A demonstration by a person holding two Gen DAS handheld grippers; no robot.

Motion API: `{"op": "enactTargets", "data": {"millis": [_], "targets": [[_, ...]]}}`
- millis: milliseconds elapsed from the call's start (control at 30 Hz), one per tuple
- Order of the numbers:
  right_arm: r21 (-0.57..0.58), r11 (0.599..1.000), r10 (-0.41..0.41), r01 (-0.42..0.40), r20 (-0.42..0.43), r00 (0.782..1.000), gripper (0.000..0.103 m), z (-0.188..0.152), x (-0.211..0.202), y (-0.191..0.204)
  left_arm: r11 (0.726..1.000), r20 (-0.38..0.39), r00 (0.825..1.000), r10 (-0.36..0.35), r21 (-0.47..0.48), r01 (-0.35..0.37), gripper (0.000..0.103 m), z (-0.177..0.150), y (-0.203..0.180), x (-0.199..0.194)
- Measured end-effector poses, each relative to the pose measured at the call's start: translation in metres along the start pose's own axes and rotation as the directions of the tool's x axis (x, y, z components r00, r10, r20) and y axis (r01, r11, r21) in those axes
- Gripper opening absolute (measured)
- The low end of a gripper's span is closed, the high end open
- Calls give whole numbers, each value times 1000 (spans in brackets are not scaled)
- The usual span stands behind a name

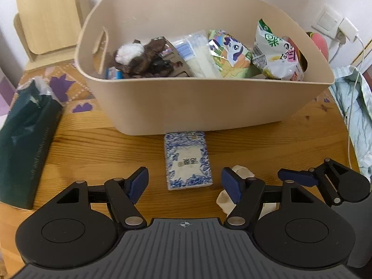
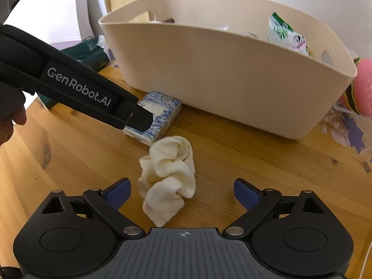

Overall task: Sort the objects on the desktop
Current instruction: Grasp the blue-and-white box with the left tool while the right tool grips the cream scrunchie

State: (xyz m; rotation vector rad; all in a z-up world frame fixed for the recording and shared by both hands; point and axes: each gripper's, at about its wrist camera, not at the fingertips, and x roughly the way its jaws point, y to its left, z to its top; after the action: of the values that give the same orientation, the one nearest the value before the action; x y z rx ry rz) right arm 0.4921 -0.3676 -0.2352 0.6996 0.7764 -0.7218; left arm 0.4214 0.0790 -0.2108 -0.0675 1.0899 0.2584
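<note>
We get soft, even indoor light, fairly bright. The basket [image 1: 204, 107] throws a faint shadow onto the table [image 1: 97, 144]. Strong fisheye bending with dark vignette corners in both views. Green box [image 1: 25, 144] smeared by blur; upper left of right wrist view blown out.

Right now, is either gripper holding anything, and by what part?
Nothing held. Left gripper is open over the blue-and-white pack; right gripper is open by the white cloth.

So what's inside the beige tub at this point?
The beige tub holds a brown-and-white plush toy, a clear pack with blue print, a cartoon pony packet and a green-and-white snack bag. Its near wall hides whatever lies lower down.
</note>
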Motion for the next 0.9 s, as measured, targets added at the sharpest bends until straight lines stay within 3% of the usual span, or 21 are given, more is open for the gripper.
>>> {"op": "enactTargets", "data": {"millis": [333, 467, 533, 600, 633, 767, 900], "targets": [[-27, 999, -37, 36, -5, 999, 98, -5, 9, -3, 1000, -1, 1000, 16, 0, -16, 70, 4, -3, 31], [-52, 998, -35, 35, 7, 999, 93, -6, 8, 0, 1000, -10, 1000, 17, -23, -17, 69, 5, 2, 34], [-61, 998, -32, 33, 15, 999, 89, -8, 7, 1, 1000, -9, 1000, 21, -20, -21, 64, 6, 4, 35], [-71, 997, -29, 30, 21, 999, 87, -10, 5, 3, 1000, -6, 1000, 29, 5, -29, 52, 8, 3, 35], [-81, 996, -27, 29, 24, 999, 84, -11, 5, 4, 999, -4, 999, 40, 24, -40, 48, 8, 3, 34], [-103, 995, -14, 17, 33, 999, 69, -17, -1, 6, 998, -5, 999, 37, 43, -37, 47, 8, 4, 34], [-114, 993, -12, 16, 36, 999, 44, -21, -7, 8, 998, -12, 999, 40, 39, -40, 47, 6, 3, 32]]}}
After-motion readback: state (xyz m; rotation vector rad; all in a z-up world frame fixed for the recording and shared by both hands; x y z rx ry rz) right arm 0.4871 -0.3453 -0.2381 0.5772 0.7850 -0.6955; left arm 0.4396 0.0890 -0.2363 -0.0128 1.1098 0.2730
